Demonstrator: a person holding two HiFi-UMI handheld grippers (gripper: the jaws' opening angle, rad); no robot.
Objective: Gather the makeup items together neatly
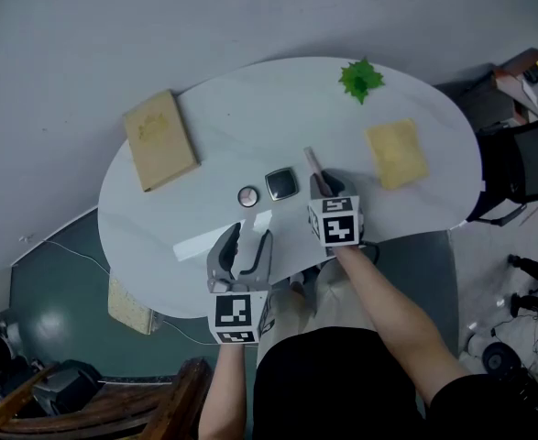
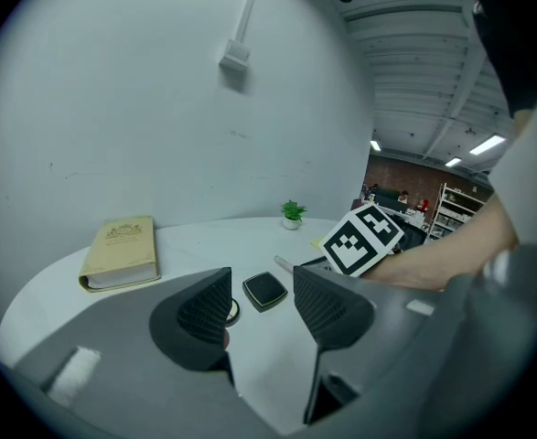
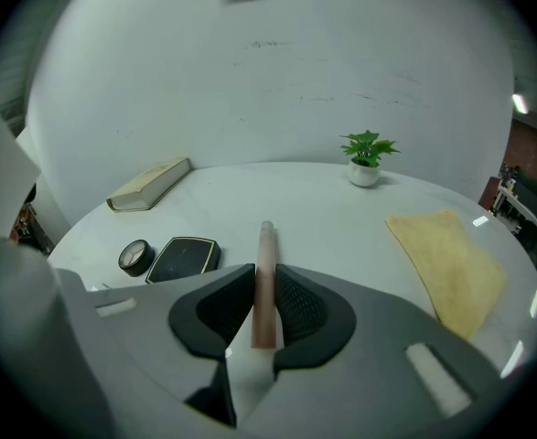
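A slim pink makeup stick (image 3: 265, 282) lies lengthwise between the pads of my right gripper (image 3: 266, 307), which is shut on it just above the white table (image 1: 241, 126); the stick (image 1: 313, 164) points away from me. Left of it sit a black square compact (image 1: 281, 183) (image 3: 184, 259) and a small round compact (image 1: 248, 195) (image 3: 135, 256). My left gripper (image 1: 248, 250) (image 2: 261, 307) hovers open near the table's front edge, with nothing between its fingers. The square compact (image 2: 265, 289) shows beyond its jaws; the round one (image 2: 232, 311) is partly hidden by the left jaw.
A tan book (image 1: 160, 139) lies at the table's left. A yellow cloth (image 1: 397, 153) lies at the right, a small green plant (image 1: 360, 79) at the far edge. A black chair (image 1: 521, 168) stands to the right of the table.
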